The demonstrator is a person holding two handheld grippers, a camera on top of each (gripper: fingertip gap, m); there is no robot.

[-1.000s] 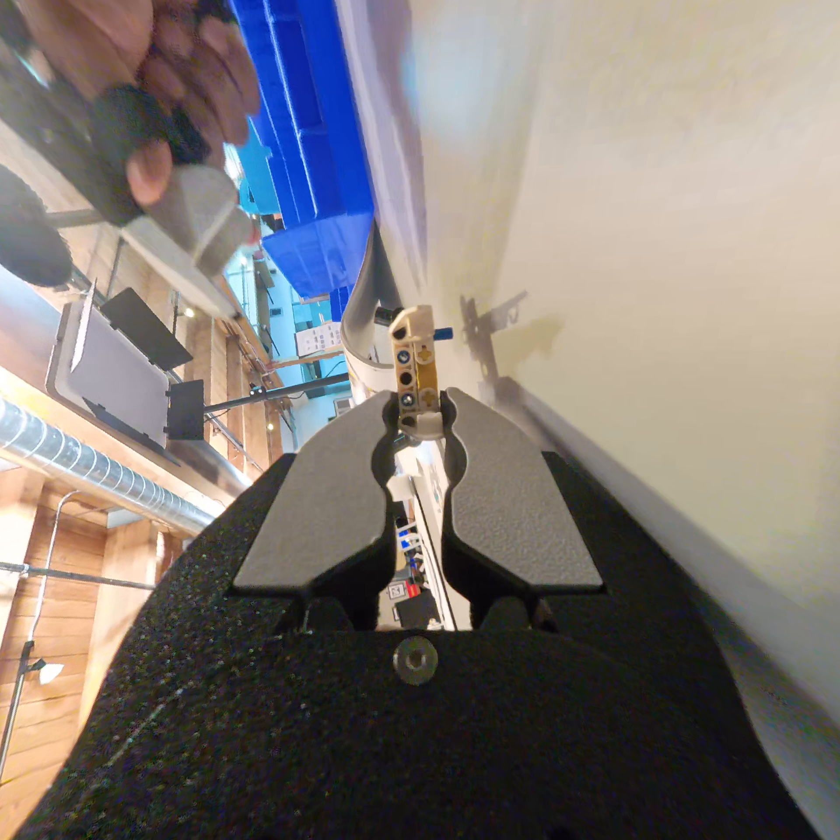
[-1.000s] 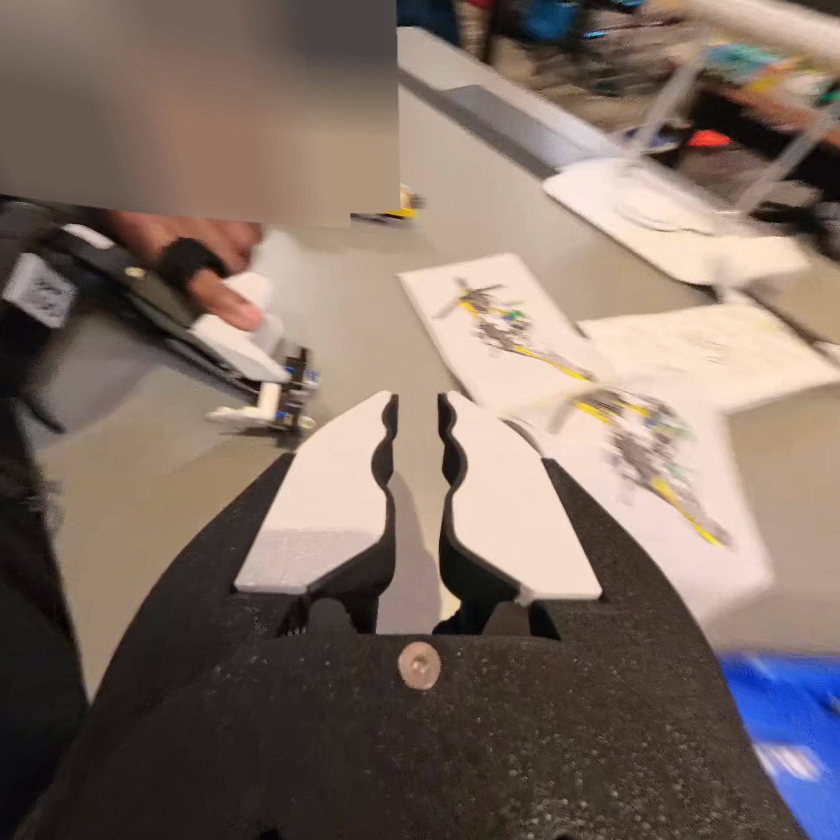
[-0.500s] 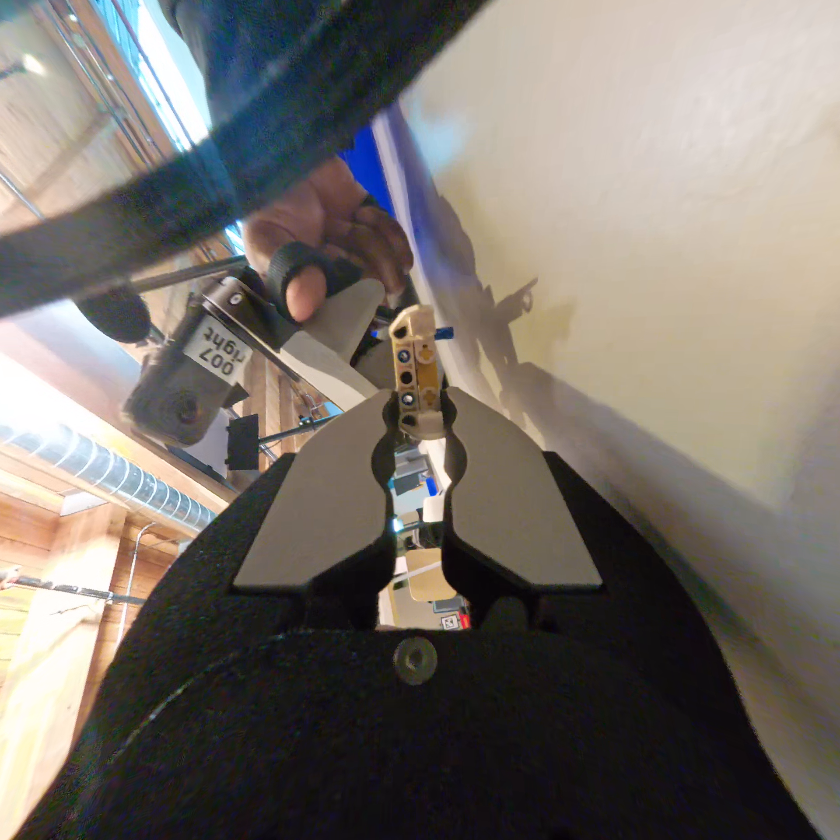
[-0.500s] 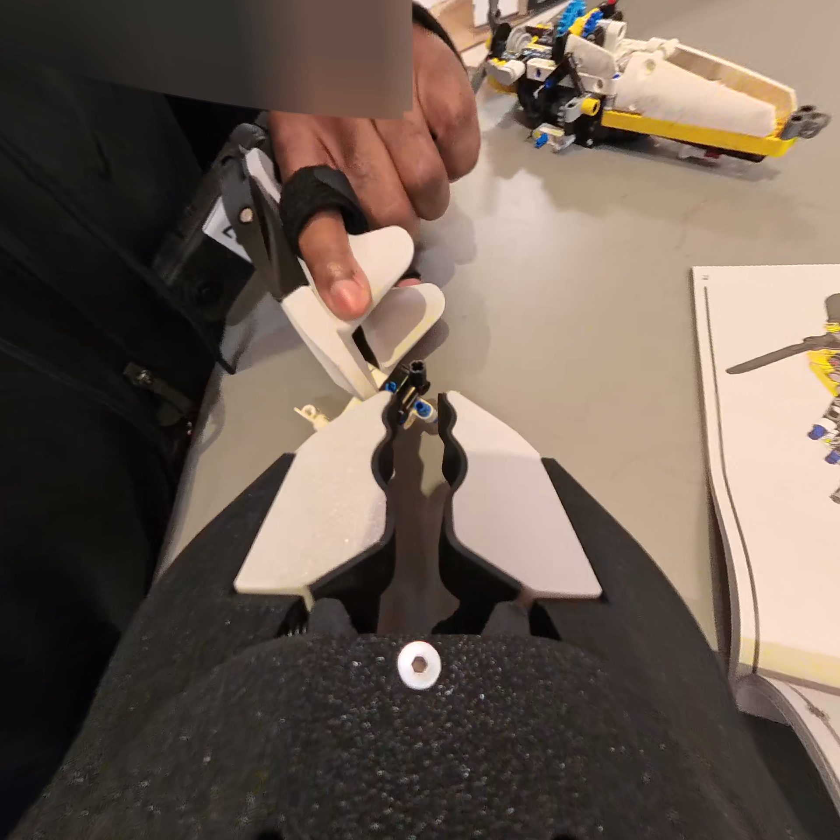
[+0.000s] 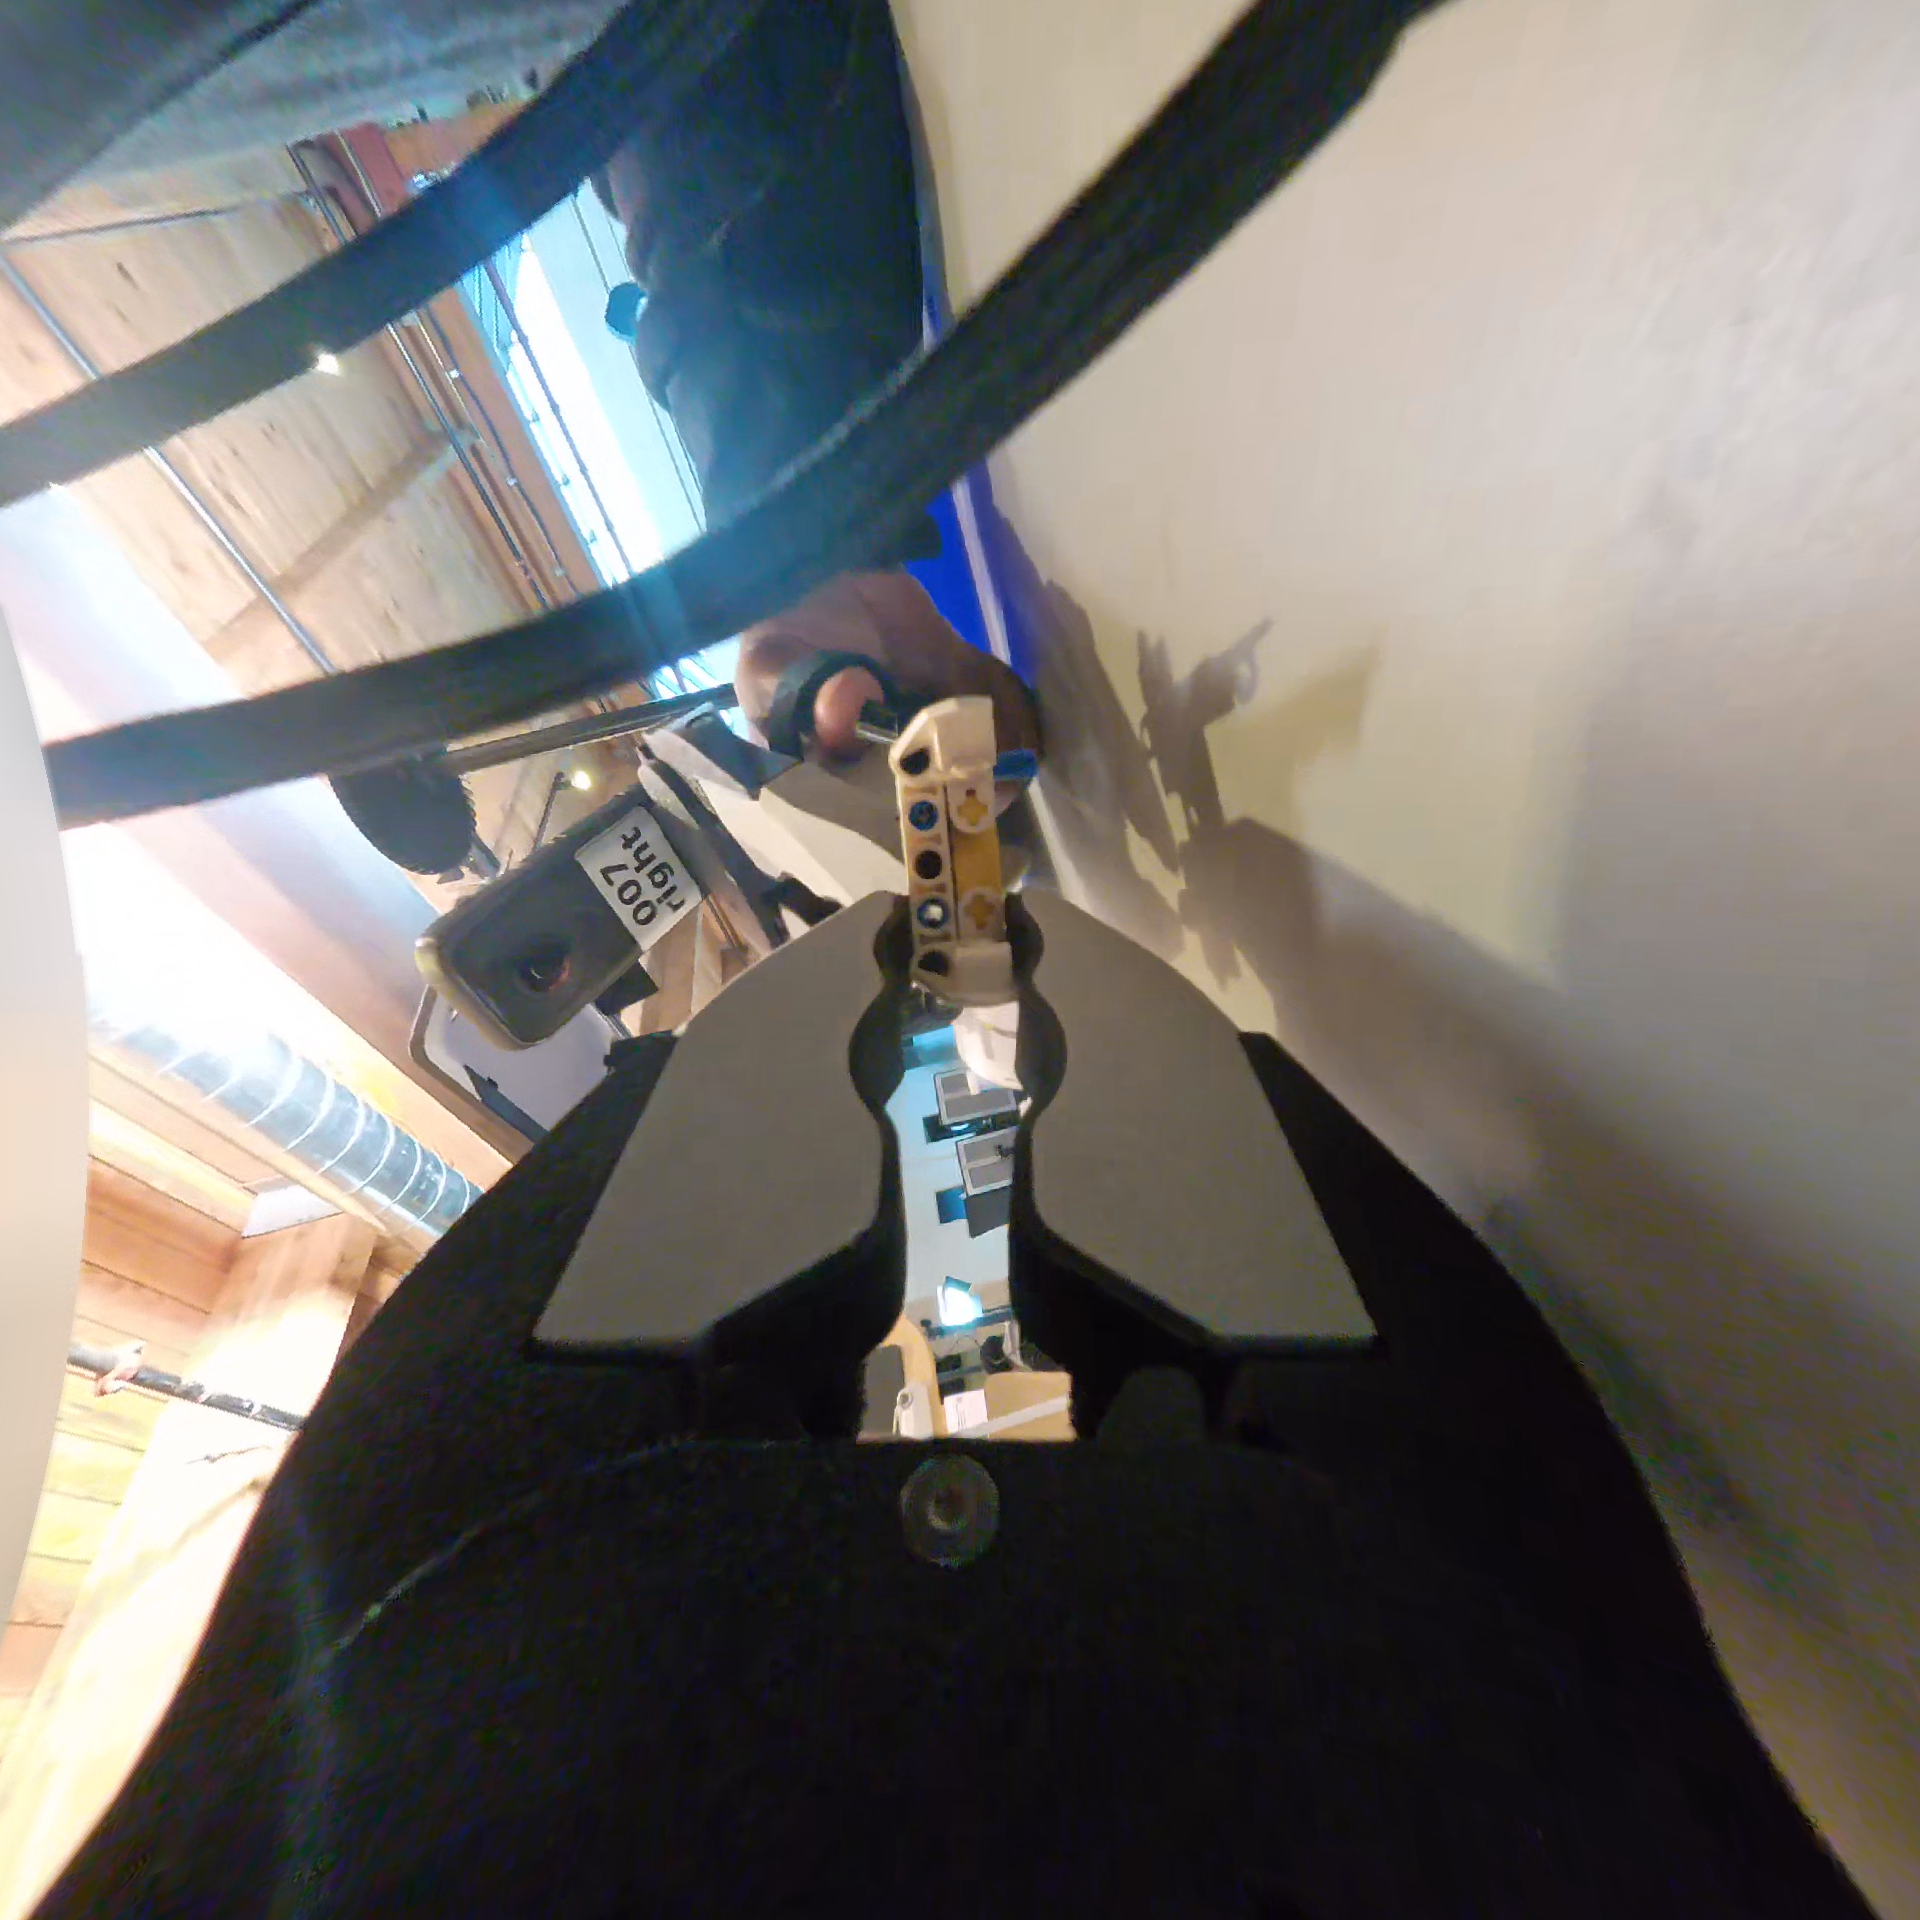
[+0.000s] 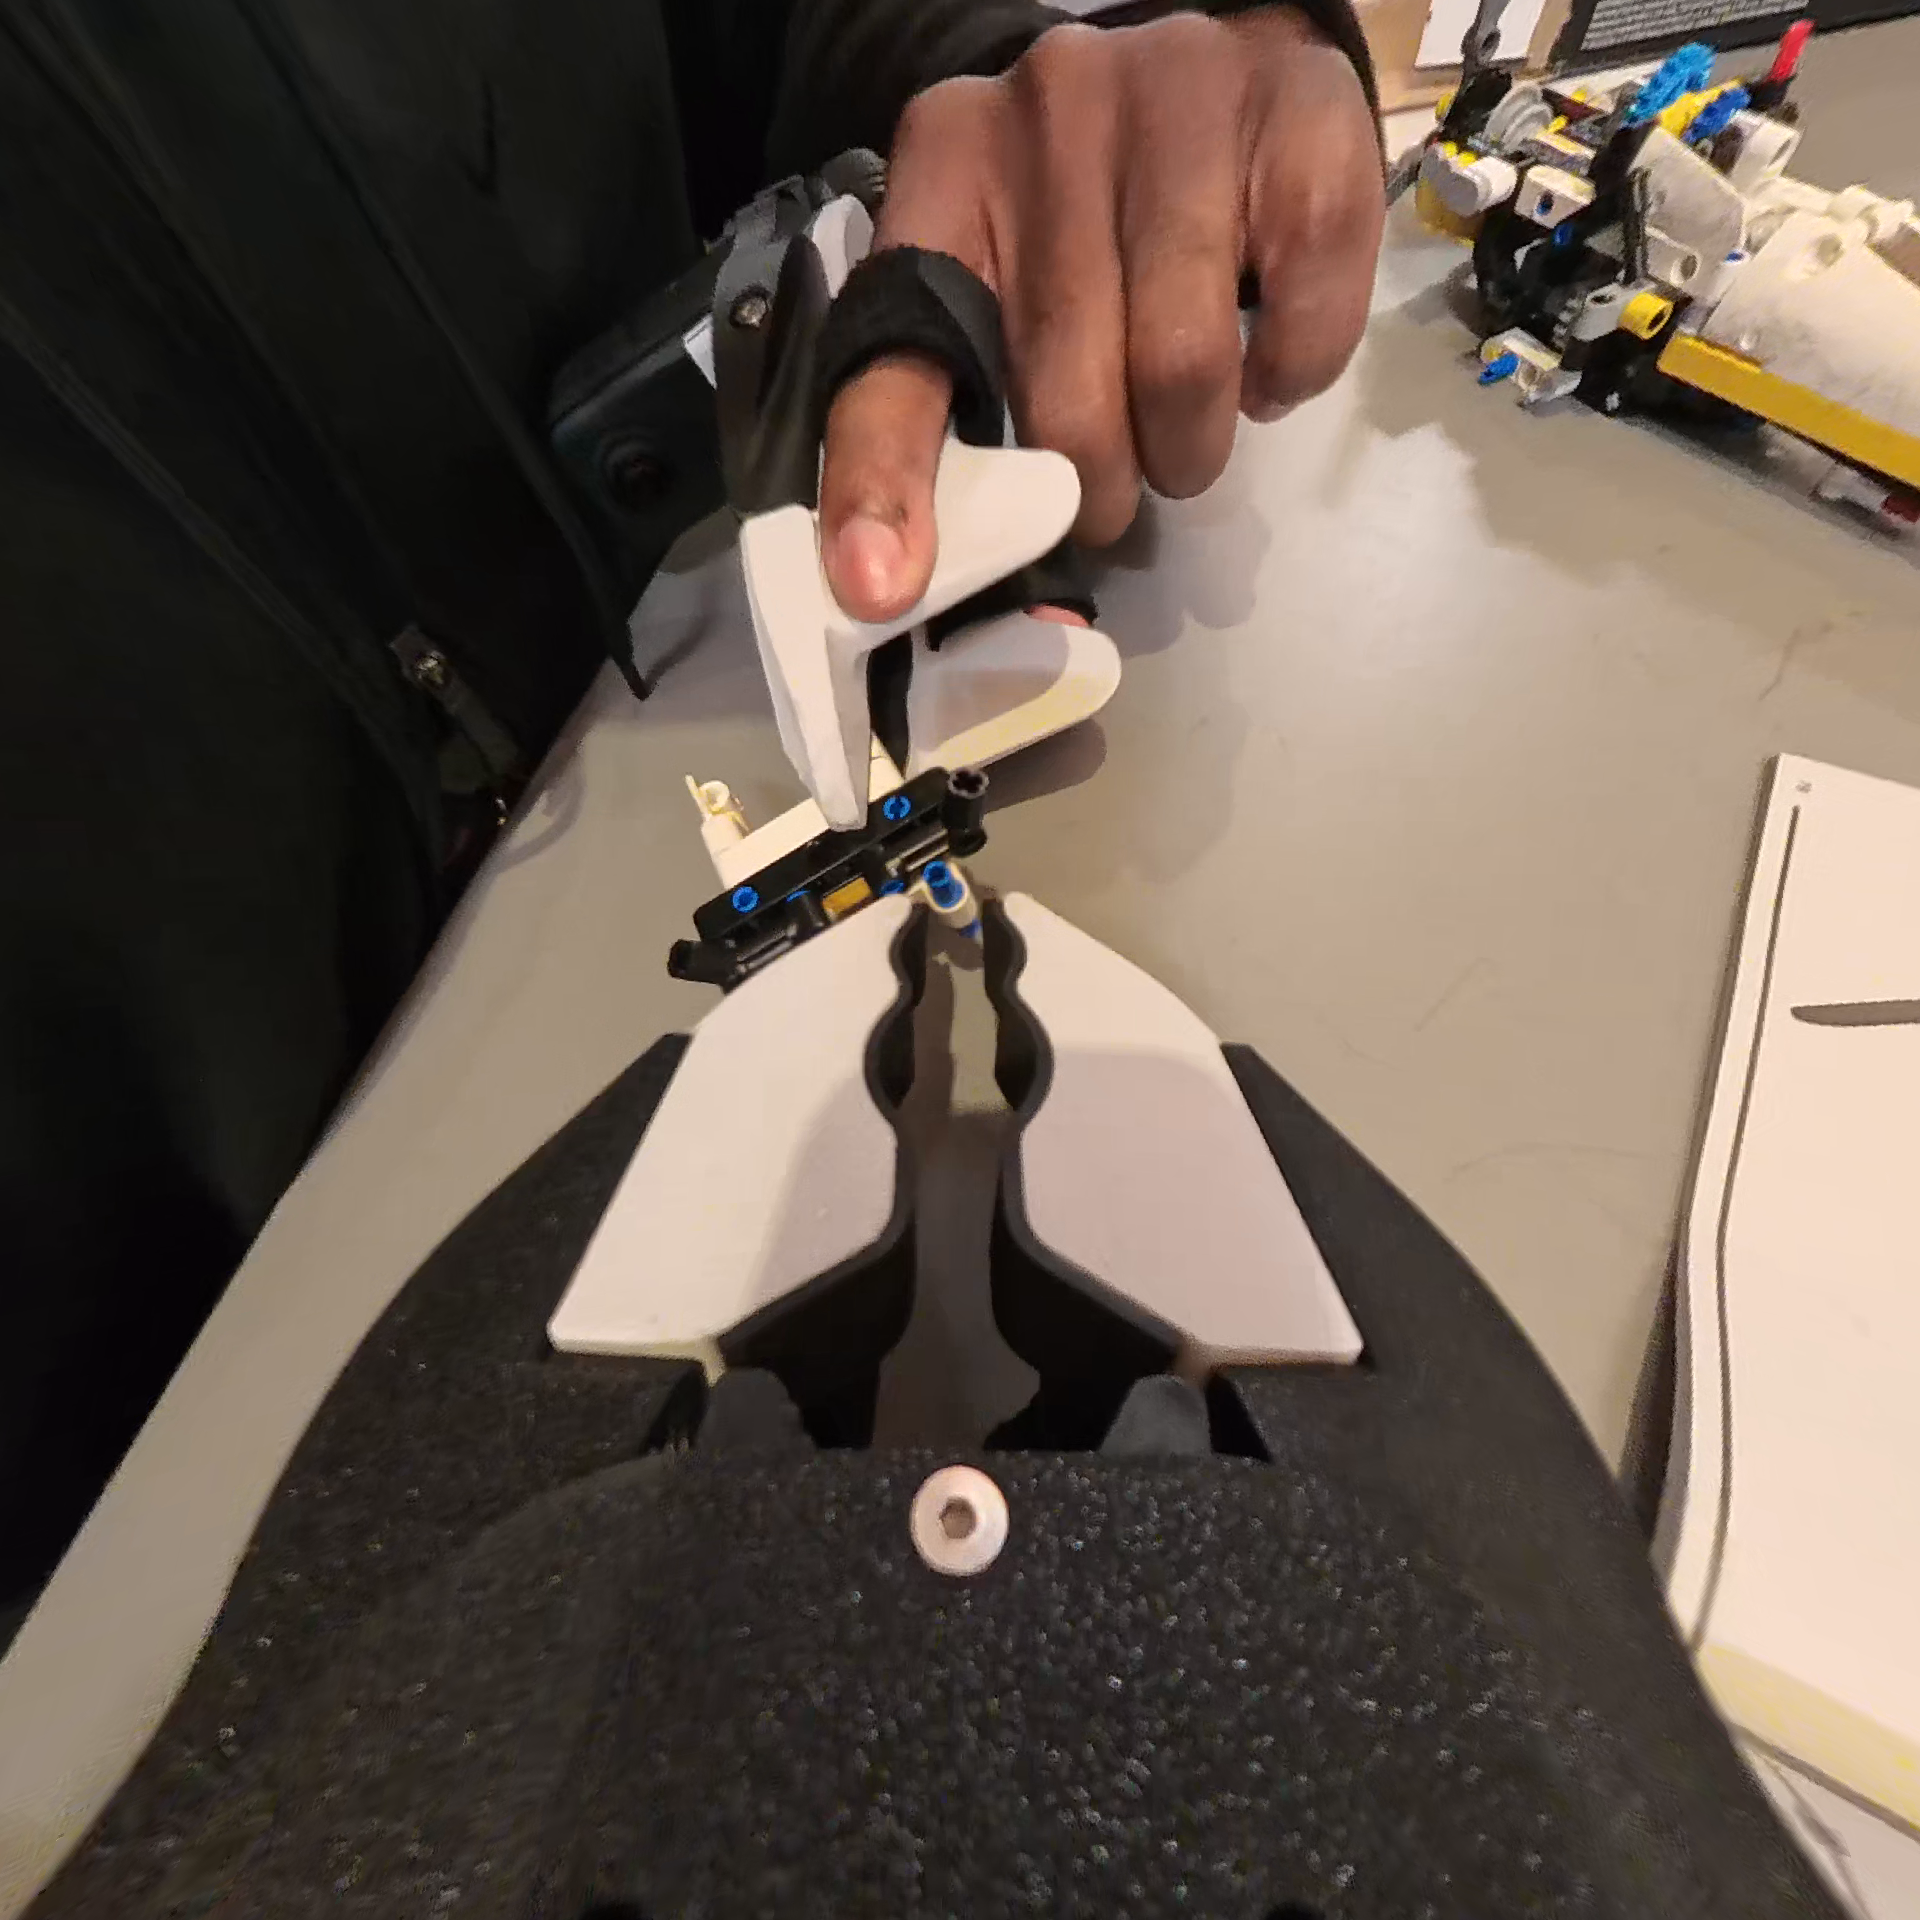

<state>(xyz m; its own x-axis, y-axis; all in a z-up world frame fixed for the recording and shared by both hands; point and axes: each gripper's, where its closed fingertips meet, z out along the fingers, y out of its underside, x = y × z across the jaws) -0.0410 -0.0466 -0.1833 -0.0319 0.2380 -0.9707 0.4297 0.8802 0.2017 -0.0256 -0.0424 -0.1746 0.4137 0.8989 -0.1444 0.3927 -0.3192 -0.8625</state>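
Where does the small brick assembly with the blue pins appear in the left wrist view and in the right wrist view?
Left wrist view: centre, the brick assembly stands between the left gripper's fingertips, white and tan side showing.
Right wrist view: centre left, the assembly hangs under the left gripper, black side showing, just beyond the right gripper.
Shared landmark: the grey table.

A yellow-and-white brick model (image 6: 1621, 208) is seen on the grey table (image 6: 1403, 644); an open booklet (image 6: 1808, 1195) lies nearby.
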